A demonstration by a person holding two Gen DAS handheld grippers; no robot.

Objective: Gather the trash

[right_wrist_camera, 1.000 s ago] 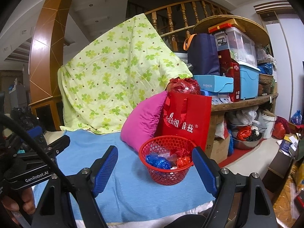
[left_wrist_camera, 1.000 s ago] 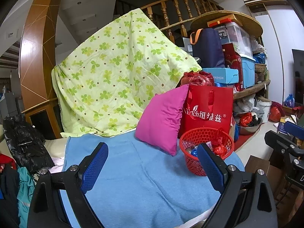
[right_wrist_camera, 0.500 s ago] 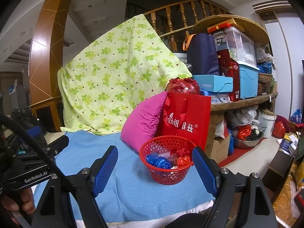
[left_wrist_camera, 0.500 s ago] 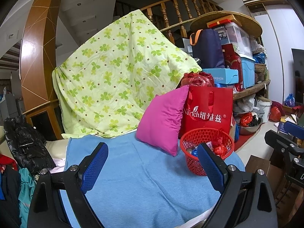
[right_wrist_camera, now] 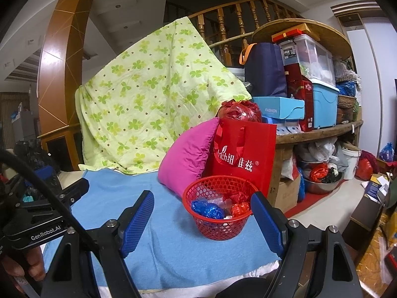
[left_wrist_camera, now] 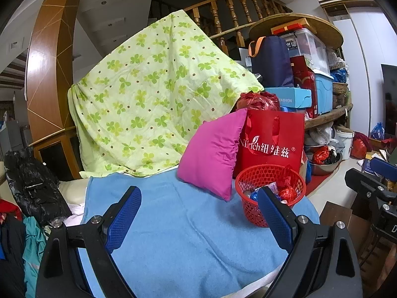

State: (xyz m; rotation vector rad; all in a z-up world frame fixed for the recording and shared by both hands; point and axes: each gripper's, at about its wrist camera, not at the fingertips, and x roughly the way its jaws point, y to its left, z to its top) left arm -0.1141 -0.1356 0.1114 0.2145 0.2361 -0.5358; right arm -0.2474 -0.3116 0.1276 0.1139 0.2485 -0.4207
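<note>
Apparently the collecting itself was done or between pieces: the red basket [right_wrist_camera: 219, 207] already held crumpled blue foil [right_wrist_camera: 207, 209], a red wrapper [right_wrist_camera: 240, 208] and a clear plastic bit, and no loose trash showed on the blue blanket [right_wrist_camera: 171, 236]. Right gripper [right_wrist_camera: 202, 219] stood wide and empty, basket ahead of it and toward its right finger, apart from the pads. Left gripper [left_wrist_camera: 198, 219] also wide, empty, only bare blanket between its fingers; basket beyond its right fingertip. Pink pillow [left_wrist_camera: 212, 155] and red gift bag [left_wrist_camera: 271, 140] just behind the basket. Judged next move: scan for remaining litter, or bring the right gripper forward onto the basket rim, which calls for closing on thin mesh without tipping it.
</note>
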